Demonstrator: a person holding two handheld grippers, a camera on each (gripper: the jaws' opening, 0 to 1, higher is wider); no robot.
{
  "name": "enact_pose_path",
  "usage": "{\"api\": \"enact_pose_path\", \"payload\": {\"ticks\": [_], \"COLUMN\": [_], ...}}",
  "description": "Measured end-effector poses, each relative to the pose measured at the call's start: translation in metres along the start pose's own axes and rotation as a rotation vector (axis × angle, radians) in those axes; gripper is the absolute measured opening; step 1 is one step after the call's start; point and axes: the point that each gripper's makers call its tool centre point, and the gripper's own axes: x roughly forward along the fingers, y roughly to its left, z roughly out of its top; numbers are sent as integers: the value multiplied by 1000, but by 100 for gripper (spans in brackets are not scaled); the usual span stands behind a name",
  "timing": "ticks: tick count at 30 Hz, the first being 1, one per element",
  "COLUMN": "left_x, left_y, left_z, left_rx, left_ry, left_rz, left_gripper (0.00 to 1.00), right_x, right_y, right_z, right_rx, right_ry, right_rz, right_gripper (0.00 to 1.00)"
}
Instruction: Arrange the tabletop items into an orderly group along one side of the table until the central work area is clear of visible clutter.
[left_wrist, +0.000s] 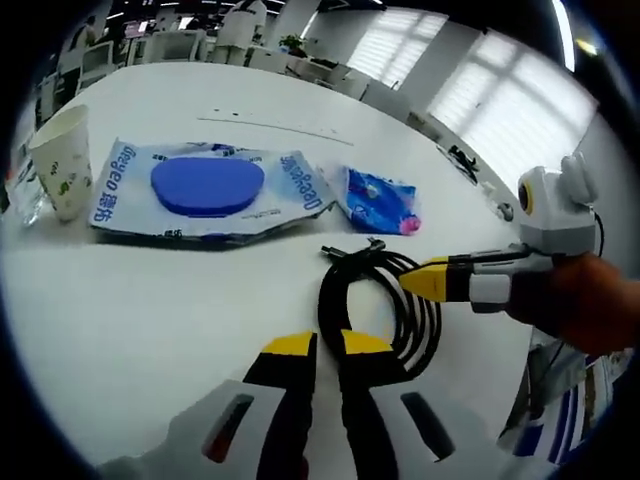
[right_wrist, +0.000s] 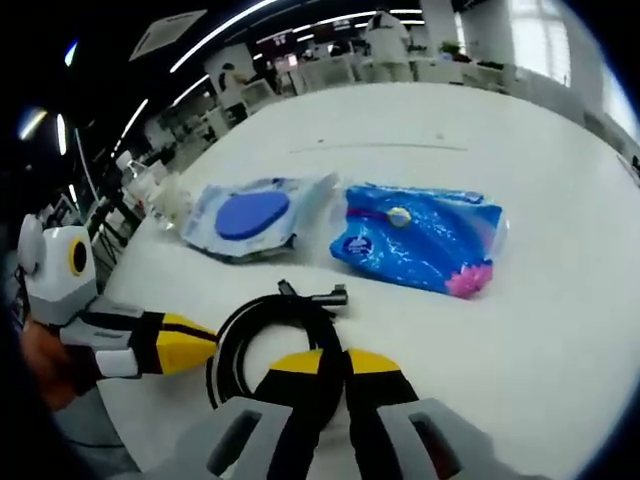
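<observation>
I judge I am on the step of gathering the coiled black cable (left_wrist: 385, 305), and the next move calls for a firm pinch on the coil before dragging it toward the packets. At the bottom of the left gripper view my left gripper (left_wrist: 315, 345) has its tips pressed together beside the coil's near edge, while in the right gripper view my right gripper (right_wrist: 333, 360) looks pinched on the coil. Farther off, upper left, lie the blue-disc packet (left_wrist: 205, 190), the blue tissue pack (right_wrist: 420, 235) and the paper cup (left_wrist: 62, 158).
</observation>
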Motion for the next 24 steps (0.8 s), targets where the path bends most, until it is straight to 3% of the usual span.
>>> {"api": "enact_pose_path", "payload": {"ticks": [8,15,24], "left_x": [-24,-57,-106], "left_y": [4,23,47], "left_z": [4,25,20], "left_rx": [55,51,66], "left_ry": [-14,-91,-117], "left_rz": [20,48,74], "left_gripper": [10,14,20], "right_x": [-10,-22,-42], "right_y": [0,-3,6], "right_z": [0,-4,-6], "right_rx": [23,39,35], "right_ry": [-26,-61,-117], "right_rz": [0,-8,-13], "right_gripper": [18,22,26]}}
